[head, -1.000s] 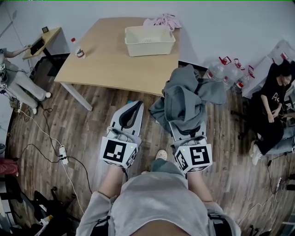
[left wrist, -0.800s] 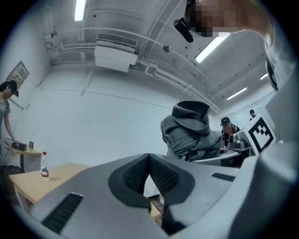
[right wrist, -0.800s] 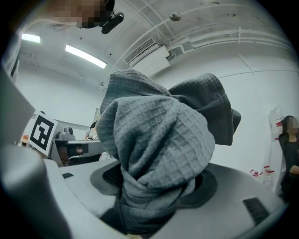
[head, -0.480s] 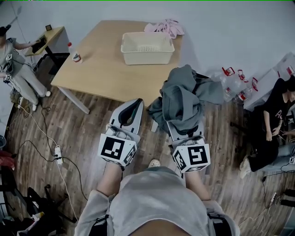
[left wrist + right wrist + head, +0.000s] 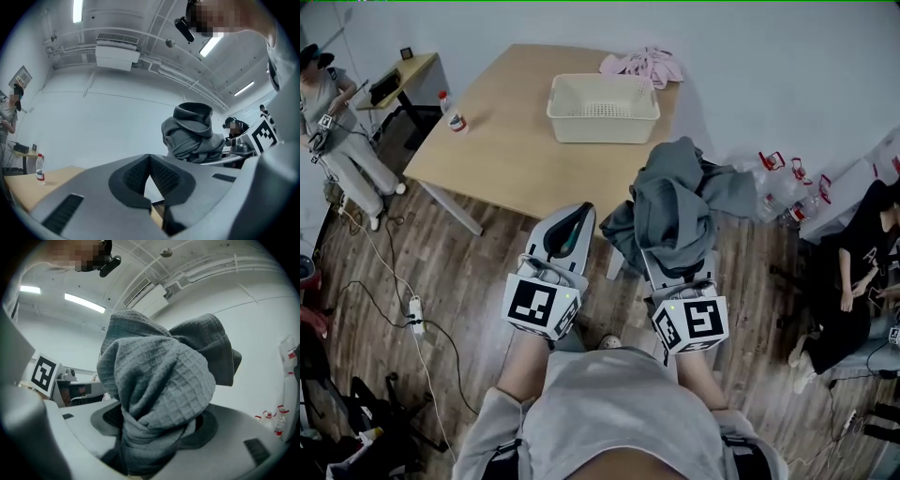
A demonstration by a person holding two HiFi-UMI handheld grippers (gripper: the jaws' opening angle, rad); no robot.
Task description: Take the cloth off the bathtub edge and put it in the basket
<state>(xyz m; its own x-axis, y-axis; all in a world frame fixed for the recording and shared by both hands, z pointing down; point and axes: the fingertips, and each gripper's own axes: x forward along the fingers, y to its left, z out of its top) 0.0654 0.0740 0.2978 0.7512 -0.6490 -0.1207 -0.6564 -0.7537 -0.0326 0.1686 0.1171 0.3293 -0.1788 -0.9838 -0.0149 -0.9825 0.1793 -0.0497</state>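
Right gripper [image 5: 154, 427] is clenched hard on the cloth [image 5: 675, 202]. The cloth is a grey bundle bunched over both jaws, with folds drooping off either side. It hangs in the air just off the near right corner of the table [image 5: 516, 141]. The basket [image 5: 605, 127] stands on the far part of the table, well apart from it. No bathtub shows anywhere.

Left gripper [image 5: 567, 230] sits just left of the right one, tips pinched together with nothing between them.

This looks like the carry. To do it well, keep that squeeze firm and lift high enough for the hanging tails to clear the rim. Centre the bundle over the opening before letting go. The free left gripper could tuck in any stragglers.

As for materials, the cloth is a soft waffle weave, limp and floppy, so it will sag and may snag an edge. The basket is cream plastic, rectangular, with a slotted floor. It is probably light enough to slide if dragged against. The tabletop is smooth pale wood.

A crumpled pink fabric [image 5: 642, 64] lies behind the basket.
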